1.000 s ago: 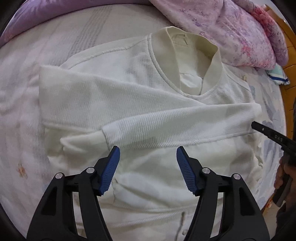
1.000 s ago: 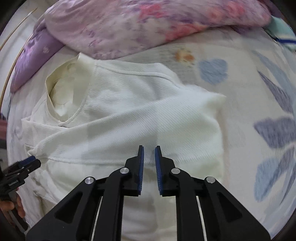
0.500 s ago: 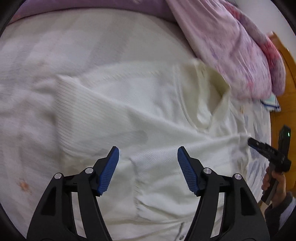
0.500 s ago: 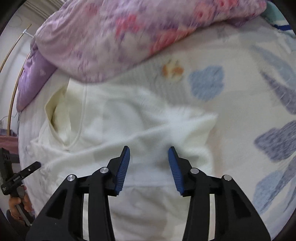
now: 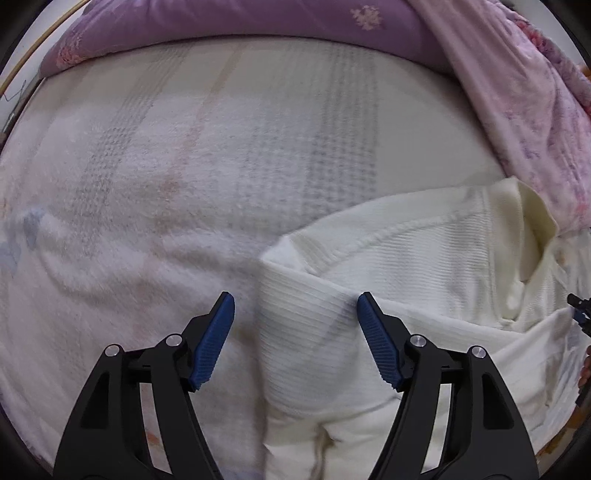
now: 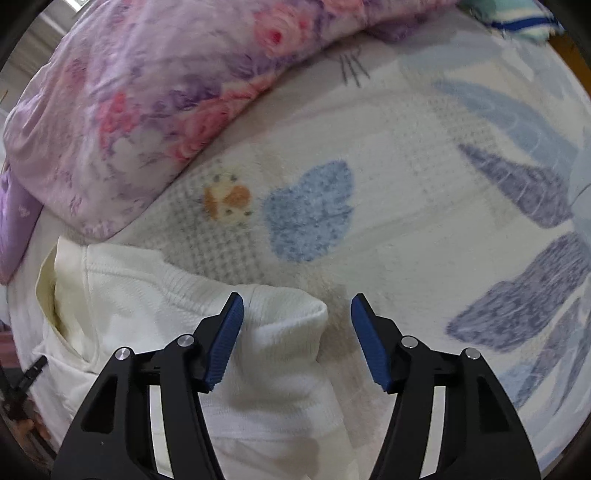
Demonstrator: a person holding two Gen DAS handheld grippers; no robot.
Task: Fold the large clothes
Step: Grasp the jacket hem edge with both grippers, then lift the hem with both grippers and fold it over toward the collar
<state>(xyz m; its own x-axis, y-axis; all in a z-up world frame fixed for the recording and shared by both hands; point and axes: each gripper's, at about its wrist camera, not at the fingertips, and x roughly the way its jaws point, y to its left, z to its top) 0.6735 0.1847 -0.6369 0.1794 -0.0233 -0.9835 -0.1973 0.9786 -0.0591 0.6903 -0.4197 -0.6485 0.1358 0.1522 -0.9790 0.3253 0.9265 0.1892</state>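
A cream ribbed sweater (image 5: 424, 280) lies flat on the bed, its sleeves folded across the chest and its collar (image 5: 532, 218) toward the quilt. My left gripper (image 5: 295, 306) hovers over the sweater's left folded corner, its jaws opening, with the fabric edge below the gap and neither pad touching it. In the right wrist view the same sweater (image 6: 155, 306) fills the lower left. My right gripper (image 6: 297, 306) hangs above its right folded corner, jaws opening, pads clear of the cloth. The tip of the other gripper (image 5: 580, 306) peeks in at the left view's right edge.
A pink floral quilt (image 6: 155, 92) and a purple pillow (image 5: 258, 22) are heaped along the far side. The bed cover (image 6: 424, 206) is white with blue leaf prints. A striped towel (image 6: 517, 18) lies at the far right corner by a wooden edge.
Both grippers slid outward from the sweater's middle to its side edges. The right gripper went from shut to wide open; the left widened slightly.
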